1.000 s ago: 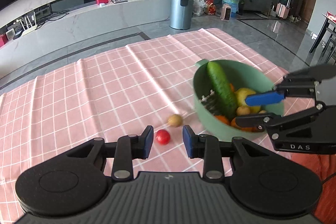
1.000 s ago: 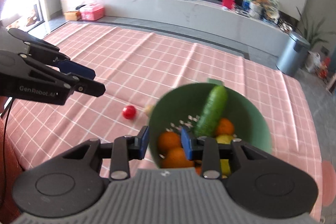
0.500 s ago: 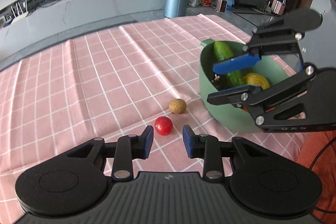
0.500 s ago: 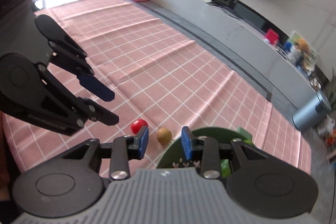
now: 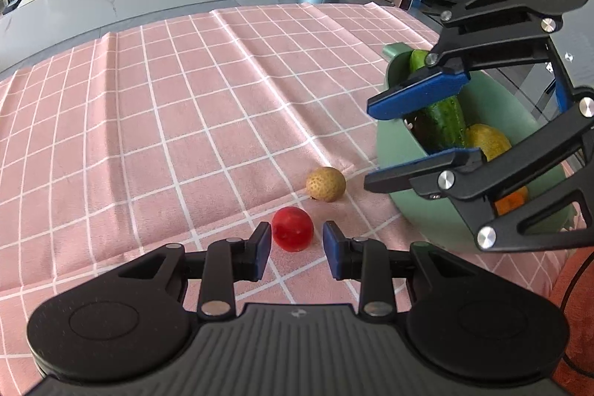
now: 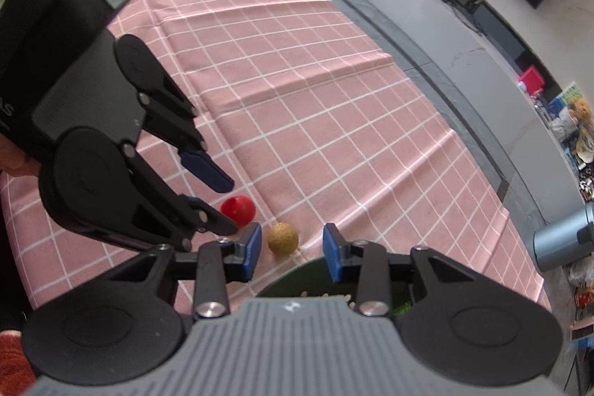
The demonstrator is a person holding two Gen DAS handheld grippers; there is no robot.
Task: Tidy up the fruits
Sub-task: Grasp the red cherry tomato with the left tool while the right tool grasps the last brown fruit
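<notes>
On the pink checked tablecloth (image 5: 208,121), near its front edge, the left gripper (image 5: 296,244) has its jaws spread either side of a small red fruit (image 5: 292,228), not touching it. Just right and farther in lies a tan round fruit (image 5: 325,183), framed by the spread jaws of the right gripper (image 6: 291,245). At the cloth's right edge stands a green bowl (image 5: 427,221) holding a cucumber (image 5: 445,117), a yellow fruit (image 5: 486,141) and an orange (image 5: 514,203).

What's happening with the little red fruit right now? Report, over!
Left gripper open, lined up on red fruit, not gripping. Right gripper open, empty, near tan fruit. Both fruits on cloth beside green bowl. Nothing blocking.
</notes>
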